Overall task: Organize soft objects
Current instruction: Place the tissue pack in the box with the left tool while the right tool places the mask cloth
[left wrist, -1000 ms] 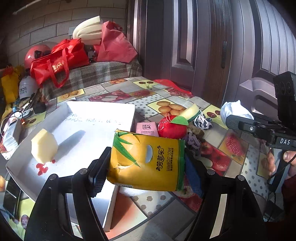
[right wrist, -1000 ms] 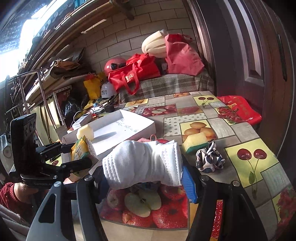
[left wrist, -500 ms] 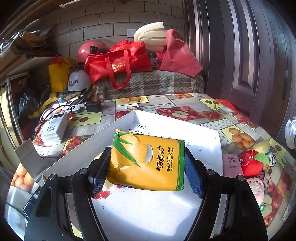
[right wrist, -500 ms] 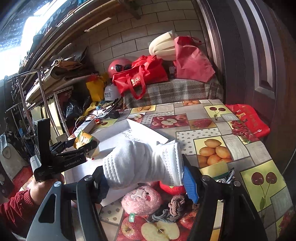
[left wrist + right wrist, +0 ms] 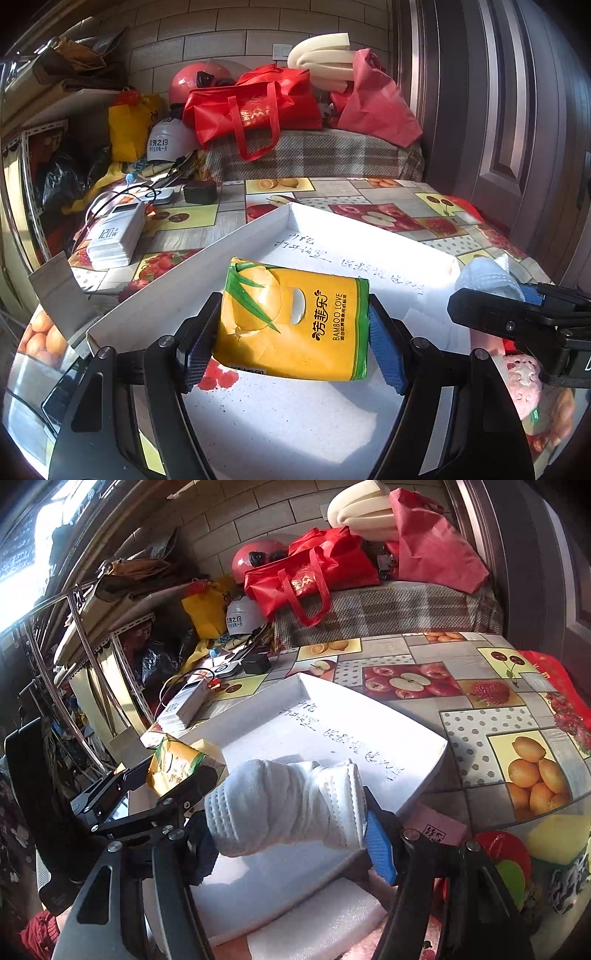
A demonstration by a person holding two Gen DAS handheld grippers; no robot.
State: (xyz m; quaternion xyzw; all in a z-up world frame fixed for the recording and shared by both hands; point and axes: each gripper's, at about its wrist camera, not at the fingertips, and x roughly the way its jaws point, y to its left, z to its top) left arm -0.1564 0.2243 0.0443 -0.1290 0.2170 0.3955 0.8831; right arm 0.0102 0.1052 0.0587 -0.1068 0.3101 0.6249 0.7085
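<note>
My left gripper (image 5: 295, 343) is shut on a yellow Bamboo Love tissue pack (image 5: 295, 321) and holds it over the white tray (image 5: 369, 236). My right gripper (image 5: 291, 823) is shut on a rolled white towel (image 5: 284, 805) above the same tray (image 5: 369, 716). The right gripper with the towel shows in the left wrist view (image 5: 517, 314). The left gripper with the tissue pack shows in the right wrist view (image 5: 177, 768). A yellow sponge block (image 5: 207, 747) sits in the tray behind that pack.
A pink plush (image 5: 524, 376) lies right of the tray. A red apple toy (image 5: 495, 849), yellow-green sponge (image 5: 557, 838), patterned cloth (image 5: 569, 878) and pink card (image 5: 436, 830) lie on the fruit-print table (image 5: 480, 716). A white power bank (image 5: 118, 236) and red bags (image 5: 255, 107) are behind.
Both grippers have moved over the white tray, still holding the tissue pack and towel. The right gripper has come into the left wrist view.
</note>
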